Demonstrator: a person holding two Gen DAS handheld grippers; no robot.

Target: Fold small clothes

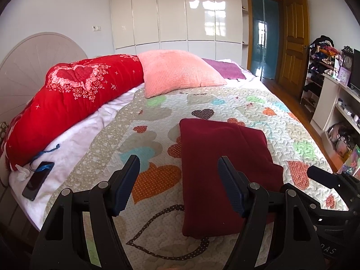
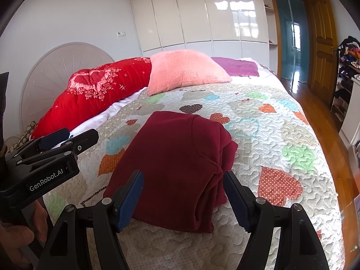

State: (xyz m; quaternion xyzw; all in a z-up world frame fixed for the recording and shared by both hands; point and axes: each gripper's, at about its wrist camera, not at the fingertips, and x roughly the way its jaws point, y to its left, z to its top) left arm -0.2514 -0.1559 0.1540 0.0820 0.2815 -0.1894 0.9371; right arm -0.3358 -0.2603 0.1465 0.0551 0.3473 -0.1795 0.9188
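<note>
A dark red garment (image 1: 222,168) lies folded into a thick rectangle on the heart-patterned quilt (image 1: 157,117). My left gripper (image 1: 178,164) hovers open over the garment's near left edge, nothing between its fingers. In the right wrist view the same dark red garment (image 2: 175,162) fills the centre, its layered folded edges on the right side. My right gripper (image 2: 183,176) stands open above the garment's near end, pads apart and not pressing the cloth. The left gripper (image 2: 56,139) shows at that view's left edge, held by a hand (image 2: 15,236).
A red floral duvet (image 1: 67,103), a pink pillow (image 1: 177,72) and a purple cloth (image 1: 225,68) lie along the far side of the bed. A dark phone (image 1: 38,180) rests on the white sheet at left. Shelves (image 1: 337,103) and a wooden floor (image 2: 315,103) lie to the right.
</note>
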